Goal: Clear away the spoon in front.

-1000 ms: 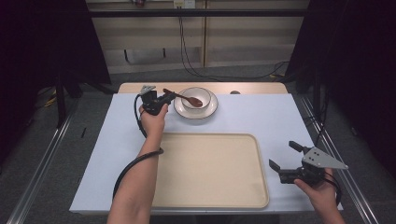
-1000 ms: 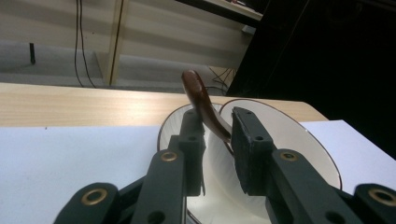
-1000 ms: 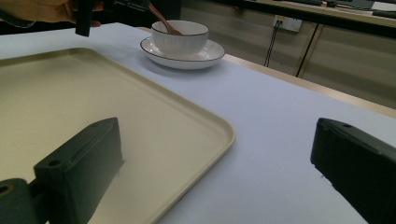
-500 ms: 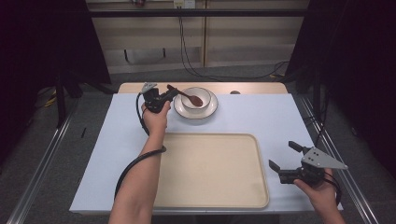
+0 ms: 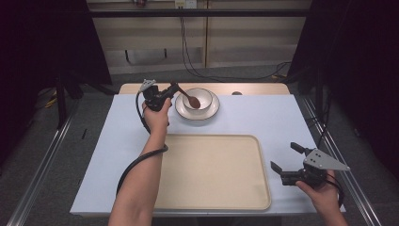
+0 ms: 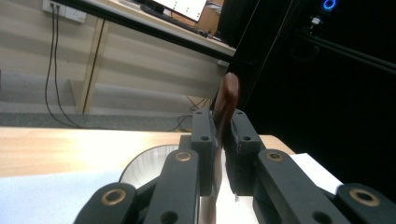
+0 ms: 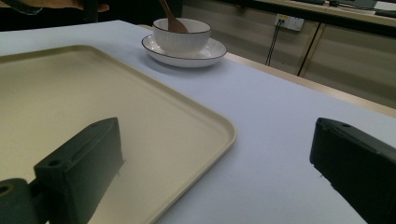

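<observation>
A brown wooden spoon (image 5: 190, 99) rests with its head in a white bowl (image 5: 203, 93), which stands on a white plate (image 5: 211, 111) at the far middle of the table. My left gripper (image 5: 173, 89) is shut on the spoon's handle; its jaws have just been closing with the handle between them. In the left gripper view the spoon (image 6: 229, 93) sticks up from between the pressed jaws of the left gripper (image 6: 223, 123). My right gripper (image 5: 283, 155) stands open at the near right, beside a beige tray (image 5: 211, 176), with nothing between its fingers (image 7: 93, 154).
The beige tray (image 7: 93, 93) lies flat across the near middle of the pale blue mat. Bowl (image 7: 182, 35) and plate (image 7: 210, 51) stand beyond its far edge. A wooden strip (image 5: 254, 88) runs along the table's back edge. Cables hang behind.
The left gripper has shifted slightly right onto the spoon's handle and closed on it. The right gripper has stayed where it was, open.
</observation>
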Action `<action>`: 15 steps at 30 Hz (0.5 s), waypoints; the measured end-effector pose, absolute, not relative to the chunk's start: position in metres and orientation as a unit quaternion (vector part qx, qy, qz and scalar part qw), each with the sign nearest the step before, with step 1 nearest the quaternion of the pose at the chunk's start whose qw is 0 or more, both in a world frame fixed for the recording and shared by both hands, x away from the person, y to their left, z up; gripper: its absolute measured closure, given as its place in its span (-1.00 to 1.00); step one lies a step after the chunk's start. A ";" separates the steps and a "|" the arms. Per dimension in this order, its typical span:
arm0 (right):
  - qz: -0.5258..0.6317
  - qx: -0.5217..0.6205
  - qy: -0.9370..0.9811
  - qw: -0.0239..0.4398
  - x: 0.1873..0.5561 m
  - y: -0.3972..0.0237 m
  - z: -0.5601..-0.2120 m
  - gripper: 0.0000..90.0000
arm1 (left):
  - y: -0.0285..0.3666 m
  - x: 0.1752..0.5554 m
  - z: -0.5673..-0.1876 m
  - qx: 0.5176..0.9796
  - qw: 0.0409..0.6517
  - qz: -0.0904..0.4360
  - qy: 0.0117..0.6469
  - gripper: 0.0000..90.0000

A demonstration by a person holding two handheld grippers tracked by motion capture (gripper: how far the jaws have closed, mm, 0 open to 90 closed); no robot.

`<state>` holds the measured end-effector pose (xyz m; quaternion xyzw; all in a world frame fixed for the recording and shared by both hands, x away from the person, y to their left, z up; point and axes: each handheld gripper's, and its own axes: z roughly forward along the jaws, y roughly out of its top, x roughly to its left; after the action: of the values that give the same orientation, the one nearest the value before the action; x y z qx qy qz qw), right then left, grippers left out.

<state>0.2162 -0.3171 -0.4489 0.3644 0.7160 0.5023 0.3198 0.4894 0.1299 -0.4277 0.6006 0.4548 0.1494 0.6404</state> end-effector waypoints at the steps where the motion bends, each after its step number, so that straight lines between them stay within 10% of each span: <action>1: 0.502 0.364 0.716 0.320 0.216 -0.317 -0.449 -0.95 | 0.129 0.489 -0.425 0.598 0.648 0.147 0.448 0.84; 15: 0.502 0.362 0.717 0.322 0.216 -0.317 -0.449 -0.95 | 0.128 0.487 -0.389 0.585 0.681 0.156 0.413 0.87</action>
<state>0.2161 -0.3169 -0.4488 0.3619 0.7167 0.5015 0.3223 0.4866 0.1280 -0.3886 0.5845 0.4128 0.1560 0.6809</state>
